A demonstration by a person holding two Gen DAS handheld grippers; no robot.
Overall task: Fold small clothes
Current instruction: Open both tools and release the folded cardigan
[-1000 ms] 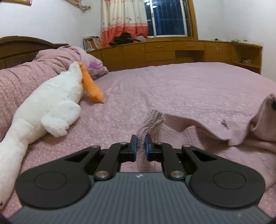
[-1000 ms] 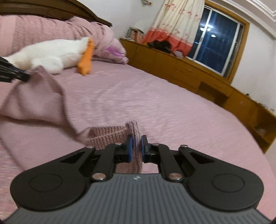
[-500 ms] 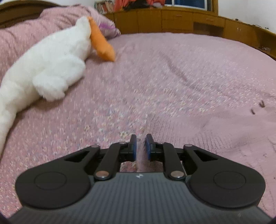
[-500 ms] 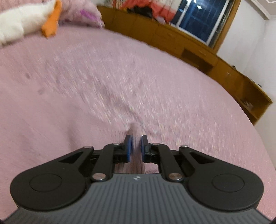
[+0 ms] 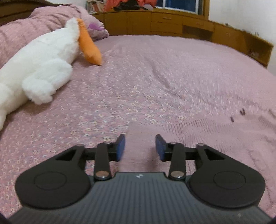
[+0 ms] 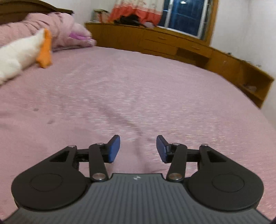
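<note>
Left gripper (image 5: 140, 147): released; its jaws have just been opening and now stand apart, blue pads (image 5: 120, 146) clear of the cloth, with a corner of the garment lying between them.
Right gripper (image 6: 138, 149): released as well; its jaws have just been opening, and the cloth lies flat under the gap without either pad pressing on it.
Garment (image 5: 215, 136): a pink knitted piece, spread flat on the bed; in the left wrist view it runs from between the fingers off to the right, with a few small dark marks on it. In the right wrist view (image 6: 57, 137) it fills the near left part of the picture, though blur makes its edge hard to trace.
Bed (image 5: 155, 72): covered by a pink sheet with a small flower print.
Stuffed toy (image 5: 39, 67): white with an orange beak, lying on the bed to the left, well apart from the garment.
Cabinets (image 6: 172, 43): wooden, along the far wall under a window (image 6: 182, 15).
</note>
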